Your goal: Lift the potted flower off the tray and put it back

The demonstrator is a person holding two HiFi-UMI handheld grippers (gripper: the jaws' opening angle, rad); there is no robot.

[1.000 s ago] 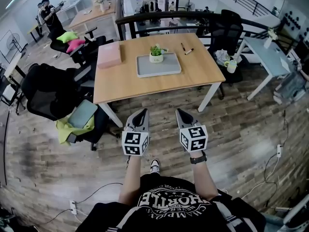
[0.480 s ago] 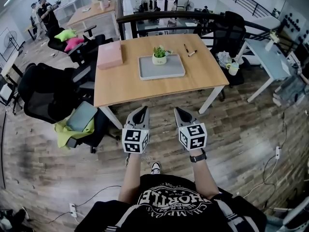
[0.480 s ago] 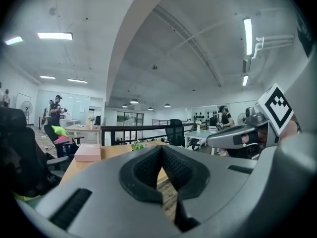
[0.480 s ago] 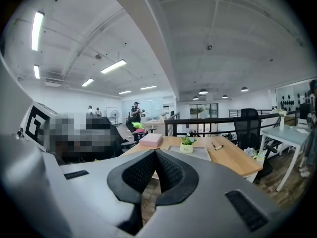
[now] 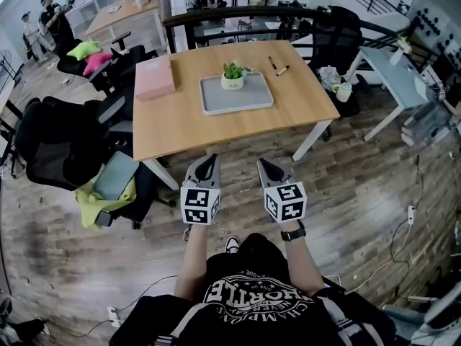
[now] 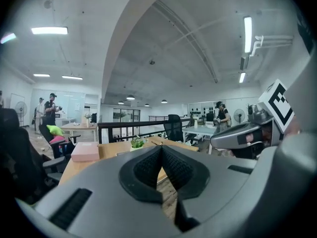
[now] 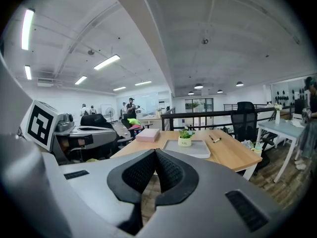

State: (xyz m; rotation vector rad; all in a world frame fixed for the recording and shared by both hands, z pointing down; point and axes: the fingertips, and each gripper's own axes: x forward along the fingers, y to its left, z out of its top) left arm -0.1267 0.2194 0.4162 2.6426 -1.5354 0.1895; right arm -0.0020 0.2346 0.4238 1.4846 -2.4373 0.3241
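Observation:
A small green plant in a white pot (image 5: pixel 232 76) stands at the far edge of a grey tray (image 5: pixel 236 94) on a wooden table (image 5: pixel 180 125). The pot (image 7: pixel 185 138) and tray (image 7: pixel 190 149) also show in the right gripper view; the left gripper view catches the plant (image 6: pixel 136 143) over the table edge. My left gripper (image 5: pixel 211 158) and right gripper (image 5: pixel 263 163) hover side by side above the floor, short of the table's near edge. Both are shut with nothing between the jaws.
A pink box (image 5: pixel 154 78) lies on the table's left part, two pens (image 5: pixel 276 66) on its far right. Black office chairs (image 5: pixel 54 144) crowd the left side, one with a tablet and yellow cloth (image 5: pixel 108 188). A white desk (image 5: pixel 392 71) stands right. People (image 5: pixel 52 19) stand far left.
Both grippers and the person have come closer to the table, which now sits larger and nearer in the head view. The jaws stay shut.

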